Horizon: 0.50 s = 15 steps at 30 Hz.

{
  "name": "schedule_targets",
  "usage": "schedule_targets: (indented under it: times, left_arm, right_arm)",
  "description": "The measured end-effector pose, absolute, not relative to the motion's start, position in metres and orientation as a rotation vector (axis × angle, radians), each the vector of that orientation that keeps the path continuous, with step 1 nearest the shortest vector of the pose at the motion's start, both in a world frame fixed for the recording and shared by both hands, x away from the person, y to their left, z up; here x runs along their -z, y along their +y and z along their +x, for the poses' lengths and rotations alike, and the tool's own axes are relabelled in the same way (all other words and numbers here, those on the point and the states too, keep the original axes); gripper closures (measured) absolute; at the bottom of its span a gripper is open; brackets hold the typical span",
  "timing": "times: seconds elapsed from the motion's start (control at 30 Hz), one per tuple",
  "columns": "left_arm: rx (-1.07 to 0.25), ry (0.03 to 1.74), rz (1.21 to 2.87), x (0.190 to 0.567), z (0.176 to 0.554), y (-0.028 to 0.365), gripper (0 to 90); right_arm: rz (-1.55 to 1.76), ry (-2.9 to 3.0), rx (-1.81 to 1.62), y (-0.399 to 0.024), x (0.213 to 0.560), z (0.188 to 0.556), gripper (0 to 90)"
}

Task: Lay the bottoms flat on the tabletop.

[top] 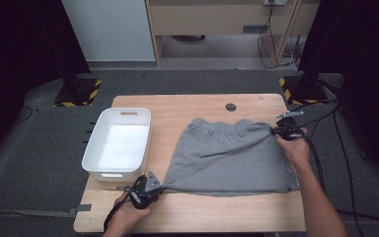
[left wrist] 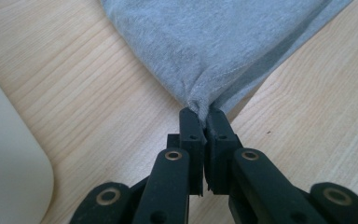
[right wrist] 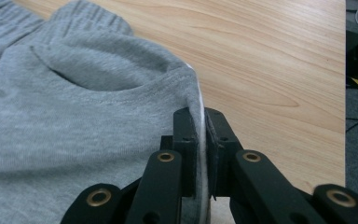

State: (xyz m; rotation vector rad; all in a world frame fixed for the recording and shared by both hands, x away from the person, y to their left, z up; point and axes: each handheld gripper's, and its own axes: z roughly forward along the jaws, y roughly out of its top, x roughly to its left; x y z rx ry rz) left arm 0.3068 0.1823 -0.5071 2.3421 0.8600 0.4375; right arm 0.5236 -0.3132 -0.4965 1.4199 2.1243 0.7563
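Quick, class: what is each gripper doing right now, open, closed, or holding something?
Left gripper: closed on a bunched corner of the grey shorts.
Right gripper: closed on the shorts' side edge.

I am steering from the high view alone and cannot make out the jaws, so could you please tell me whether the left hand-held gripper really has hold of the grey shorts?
Observer: Yes. In the left gripper view the left hand-held gripper is shut on a bunched hem corner of the grey shorts.
Operator: Thank you. And the right one, please?
Observer: The right hand-held gripper is shut on a side edge of the shorts; a white seam line runs between its jaws.
Operator: Is there a pocket near that grip?
Observer: Yes, the right gripper view shows a slanted pocket opening just beyond the jaws, below the gathered waistband.
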Motion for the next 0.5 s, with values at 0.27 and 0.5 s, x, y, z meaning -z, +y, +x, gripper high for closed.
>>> schedule_targets:
  times: [0.27,0.5]
  left_arm:
    - [-0.439,0.847,2.351,0.506,0.299,0.183,87.0]
    - [-0.430,0.886,2.305,0.507,0.301,0.188,73.6]
  right_arm:
    - [1.442,2.133,-0.761,-0.307,0.505,0.532,83.6]
    - [1.380,2.081,-0.849,-0.302,0.496,0.519,55.7]
